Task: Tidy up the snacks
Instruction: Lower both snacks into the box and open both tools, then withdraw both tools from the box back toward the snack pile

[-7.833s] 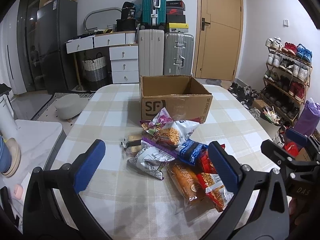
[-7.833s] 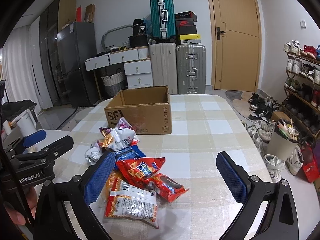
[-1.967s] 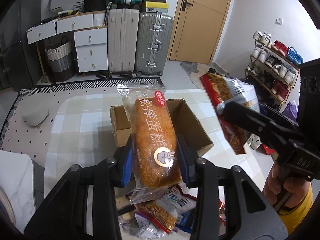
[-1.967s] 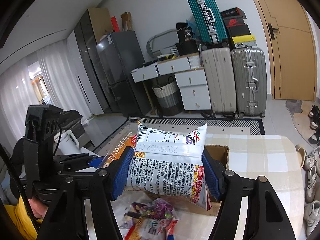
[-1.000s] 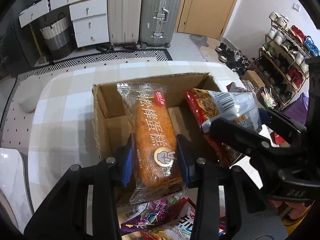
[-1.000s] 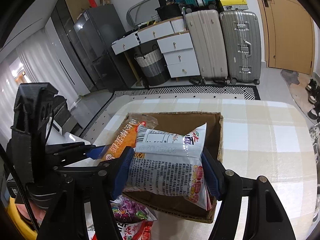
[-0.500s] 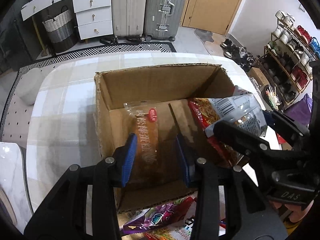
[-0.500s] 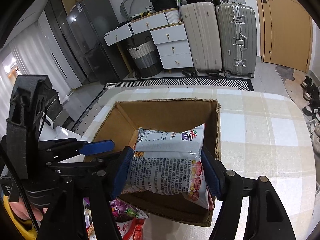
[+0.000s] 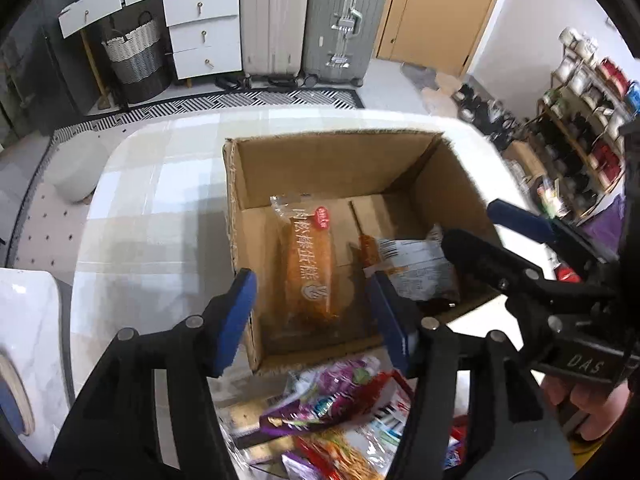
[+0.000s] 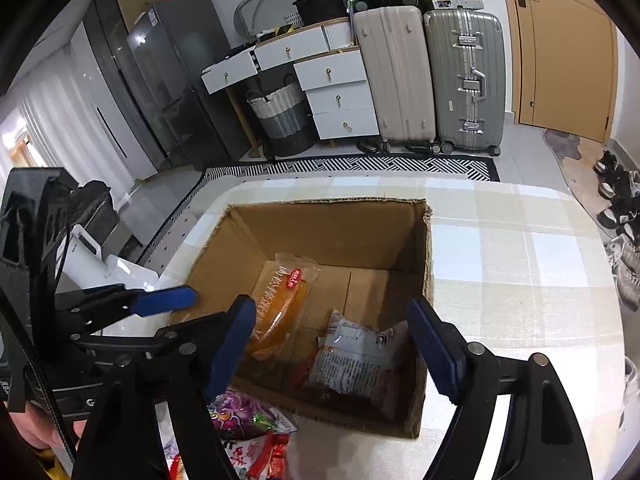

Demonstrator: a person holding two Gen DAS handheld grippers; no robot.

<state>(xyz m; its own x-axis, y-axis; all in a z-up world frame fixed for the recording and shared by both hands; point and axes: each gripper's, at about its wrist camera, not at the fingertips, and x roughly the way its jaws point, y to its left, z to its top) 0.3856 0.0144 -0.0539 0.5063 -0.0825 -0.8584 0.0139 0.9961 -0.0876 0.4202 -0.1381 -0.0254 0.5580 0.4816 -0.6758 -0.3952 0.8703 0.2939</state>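
Inside the box: an orange cake bar (image 9: 310, 268) and a silver snack bag (image 10: 356, 356) lie on the floor of the cardboard box (image 9: 336, 160), the bar toward the box's left wall, the bag toward its right wall, near each other but whether they touch we cannot tell
Left gripper: our left gripper (image 9: 316, 312) hangs over the box's near wall with its jaws opening and nothing pressed between them; the cake bar shows through the gap, lying below on the box floor
Right gripper: our right gripper (image 10: 336, 340) hangs over the box's near right part, jaws opening, pads clear of the snack bag beneath
Outside the box: a heap of packets (image 9: 332, 400) sits on the checked table (image 9: 152, 208) just in front of the box's near wall, a purple one on top
Progress: we judge two snacks are stowed and most of the heap is not yet in the box
Risk, box: both grippers sit close to the box's near wall, so pulling back low could catch the rim and drag or tip the box
Risk, grippers: the two tools are near each other above the box, and reaching for the heap together could knock them
Risk, packets: the heap overlaps, so a pinch may lift two packets or slip off slick film
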